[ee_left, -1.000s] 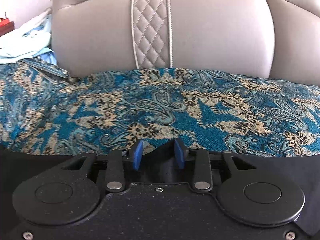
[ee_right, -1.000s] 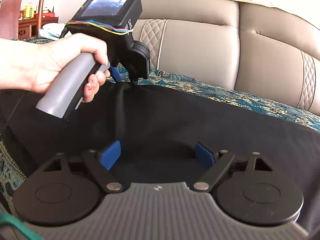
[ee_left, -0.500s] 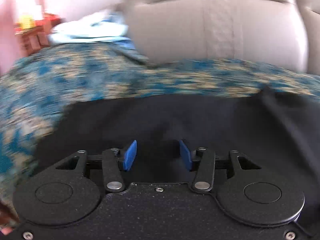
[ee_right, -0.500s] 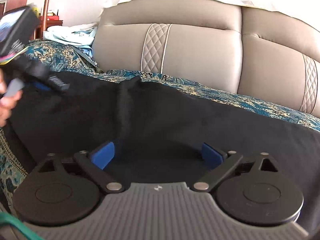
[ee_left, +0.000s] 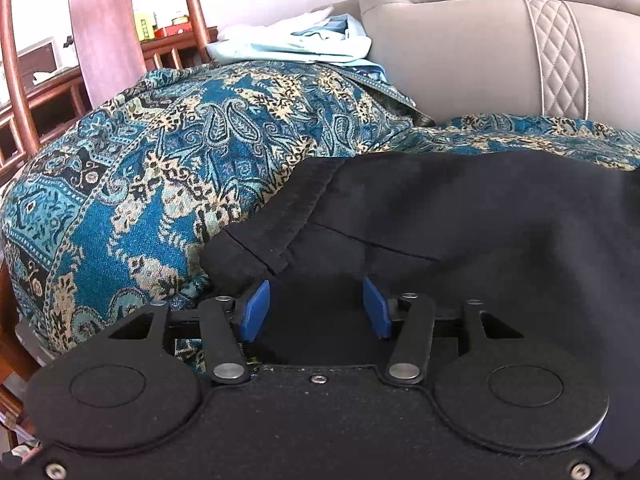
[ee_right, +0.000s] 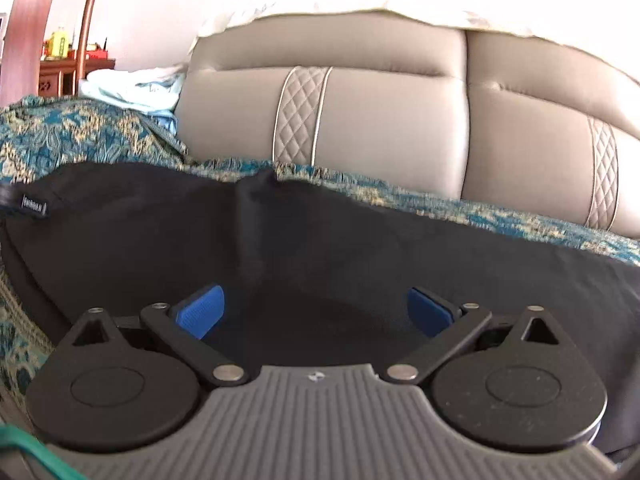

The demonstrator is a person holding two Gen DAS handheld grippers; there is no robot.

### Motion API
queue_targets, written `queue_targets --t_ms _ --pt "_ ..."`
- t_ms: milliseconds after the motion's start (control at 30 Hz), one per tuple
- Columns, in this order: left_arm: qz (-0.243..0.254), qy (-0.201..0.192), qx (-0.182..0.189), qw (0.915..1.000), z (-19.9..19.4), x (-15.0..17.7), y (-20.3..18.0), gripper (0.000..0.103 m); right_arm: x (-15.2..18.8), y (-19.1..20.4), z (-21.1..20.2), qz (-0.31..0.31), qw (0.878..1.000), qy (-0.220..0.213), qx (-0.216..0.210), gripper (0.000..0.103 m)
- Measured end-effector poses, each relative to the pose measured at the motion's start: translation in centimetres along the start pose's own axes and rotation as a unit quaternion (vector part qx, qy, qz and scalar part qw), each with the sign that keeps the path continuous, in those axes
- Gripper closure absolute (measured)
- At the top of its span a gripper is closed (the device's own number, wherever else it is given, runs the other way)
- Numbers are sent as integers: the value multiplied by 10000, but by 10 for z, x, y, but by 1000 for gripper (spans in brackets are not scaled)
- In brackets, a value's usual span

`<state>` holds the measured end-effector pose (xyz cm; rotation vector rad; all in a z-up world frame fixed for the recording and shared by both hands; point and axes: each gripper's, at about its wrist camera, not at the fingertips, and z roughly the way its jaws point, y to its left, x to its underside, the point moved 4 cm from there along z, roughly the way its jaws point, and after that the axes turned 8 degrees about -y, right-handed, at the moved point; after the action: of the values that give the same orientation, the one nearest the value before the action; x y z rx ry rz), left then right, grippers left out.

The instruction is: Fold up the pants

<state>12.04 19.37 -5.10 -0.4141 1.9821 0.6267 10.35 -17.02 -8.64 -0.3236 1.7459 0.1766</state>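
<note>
Black pants (ee_left: 460,220) lie spread on a sofa seat covered by a blue paisley cloth (ee_left: 160,168). In the left wrist view my left gripper (ee_left: 316,312) is open, just over the pants' waistband corner (ee_left: 280,216) at the left end. In the right wrist view the pants (ee_right: 360,248) stretch across the seat, with a raised crease (ee_right: 252,208) in the middle and a small label (ee_right: 33,203) at the far left. My right gripper (ee_right: 316,312) is wide open and empty, low over the black fabric.
The grey leather sofa backrest (ee_right: 380,120) rises behind the pants. A pile of pale blue clothes (ee_left: 296,44) lies on the armrest at the left. Wooden chair posts (ee_left: 104,28) and a wooden cabinet (ee_right: 60,72) stand beyond the left end.
My left gripper has swung from the pants' far edge by the backrest to the waistband corner at the left end, and opened wider. The right gripper has opened further; the left hand has left its view.
</note>
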Motion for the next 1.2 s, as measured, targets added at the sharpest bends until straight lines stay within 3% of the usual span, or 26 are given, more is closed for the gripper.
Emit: queue_targets --t_ms 300,533,633,767,833,1000,1200 --pt "-204 -35 131 9997 0 4 7 48 -21 23 17 199 9996 -160 -72 0" --pt "-308 -42 94 9995 0 5 8 47 -8 57 35 -264 9983 319 -420 0" --pt "-337 -47 91 9994 0 5 8 46 -5 66 29 -521 9967 255 -567 0" --pt "-666 120 -225 9975 -13 -3 10 48 0 68 22 -497 9953 285 -779 0" --pt "-816 -69 66 9966 -30 -9 3 47 1 68 19 -482 9948 263 -860 0" --pt "-329 -292 870 9952 -60 -8 -40 46 3 67 11 -526 9926 206 -1078 0" --pt "-146 -276 1098 9935 -72 12 -66 44 1 54 3 -543 9951 37 -825 0"
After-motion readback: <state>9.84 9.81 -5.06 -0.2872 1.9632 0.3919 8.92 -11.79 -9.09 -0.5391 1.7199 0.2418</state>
